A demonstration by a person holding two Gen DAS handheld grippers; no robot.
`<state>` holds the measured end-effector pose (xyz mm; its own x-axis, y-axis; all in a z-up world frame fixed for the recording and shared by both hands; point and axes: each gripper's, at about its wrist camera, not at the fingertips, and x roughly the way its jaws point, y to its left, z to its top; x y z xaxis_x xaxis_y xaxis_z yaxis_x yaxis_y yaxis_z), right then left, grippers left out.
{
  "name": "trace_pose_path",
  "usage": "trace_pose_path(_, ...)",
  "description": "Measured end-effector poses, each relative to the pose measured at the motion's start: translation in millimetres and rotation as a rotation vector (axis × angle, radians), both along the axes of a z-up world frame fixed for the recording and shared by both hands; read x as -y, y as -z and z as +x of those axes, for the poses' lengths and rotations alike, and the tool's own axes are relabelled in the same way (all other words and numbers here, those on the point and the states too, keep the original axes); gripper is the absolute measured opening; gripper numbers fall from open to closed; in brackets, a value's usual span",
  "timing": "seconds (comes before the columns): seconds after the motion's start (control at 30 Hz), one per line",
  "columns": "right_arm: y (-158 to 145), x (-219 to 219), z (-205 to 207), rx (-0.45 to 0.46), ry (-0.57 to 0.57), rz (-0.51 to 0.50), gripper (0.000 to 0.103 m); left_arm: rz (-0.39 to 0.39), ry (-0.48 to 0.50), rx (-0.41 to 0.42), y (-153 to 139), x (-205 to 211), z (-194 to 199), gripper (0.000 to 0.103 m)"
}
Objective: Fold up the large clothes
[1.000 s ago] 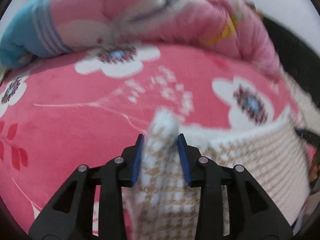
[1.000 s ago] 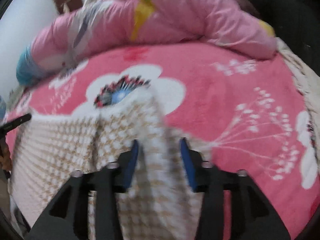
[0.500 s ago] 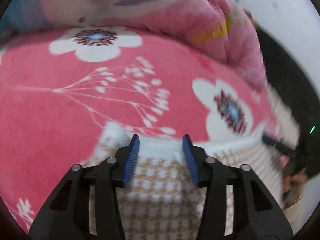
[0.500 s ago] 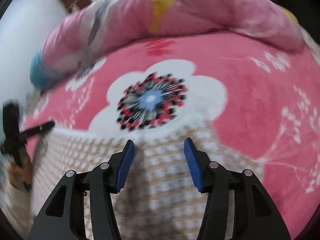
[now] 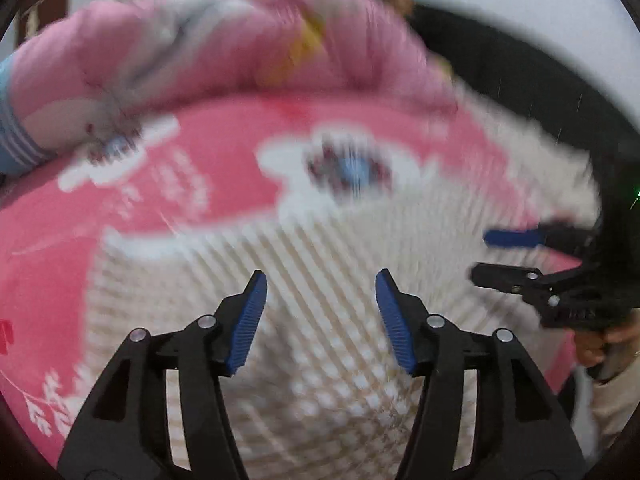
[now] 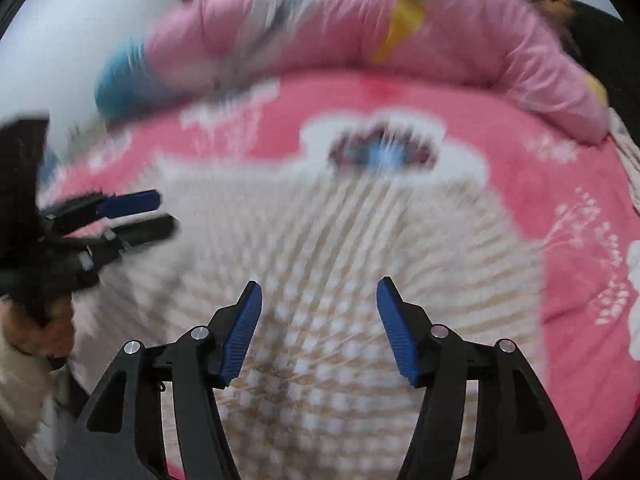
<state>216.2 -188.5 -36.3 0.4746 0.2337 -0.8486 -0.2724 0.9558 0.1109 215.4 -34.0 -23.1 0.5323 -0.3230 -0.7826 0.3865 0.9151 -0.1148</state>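
Observation:
A cream and tan houndstooth garment [image 5: 320, 360] lies flat on the pink flowered bedspread [image 5: 52, 264]; it also shows in the right wrist view [image 6: 340, 280]. My left gripper [image 5: 320, 300] is open and empty, above the garment. My right gripper [image 6: 319, 308] is open and empty, above the same garment. The right gripper shows at the right edge of the left wrist view [image 5: 516, 256]. The left gripper shows at the left edge of the right wrist view [image 6: 136, 216]. Both views are blurred by motion.
A rolled pink quilt [image 5: 240, 40] with a blue end [image 6: 120, 76] lies across the far side of the bed. A dark object [image 5: 520, 64] stands at the far right. The white wall [image 6: 80, 40] is behind.
Both grippers let go of the garment's edge, opened wide and pulled back. The garment's far edge now lies flat on the bedspread, farther ahead of the fingers.

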Motion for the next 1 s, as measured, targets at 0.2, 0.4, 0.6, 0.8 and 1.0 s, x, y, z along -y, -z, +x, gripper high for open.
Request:
trace_pose_path(0.2, -15.5, 2.2, -23.8, 0.008, 0.034, -0.011, 0.061, 0.014, -0.049, 0.028, 2.8, -7.2, -23.2, 0.055)
trace_pose_path(0.4, -24.0, -5.1, -89.7, 0.049, -0.032, 0.022, 0.062, -0.007, 0.033, 0.054, -4.5, -11.2, -88.9, 0.059)
trace_pose_path(0.6, 4.1, -7.9, -91.8, -0.006, 0.042, -0.001, 0.066, 0.048, -0.057, 0.025, 26.3, -9.4, -96.0, 0.061)
trace_pose_path(0.8, -5.5, -7.8, -140.8, 0.064, -0.011, -0.066, 0.066, 0.015, -0.121, 0.057, 12.2, -45.8, -142.9, 0.061)
trace_pose_path(1.0, 1.9, 15.1, -144.2, 0.021, 0.056, 0.015, 0.069, -0.002, -0.183, 0.042, 25.9, -56.3, -156.5, 0.061)
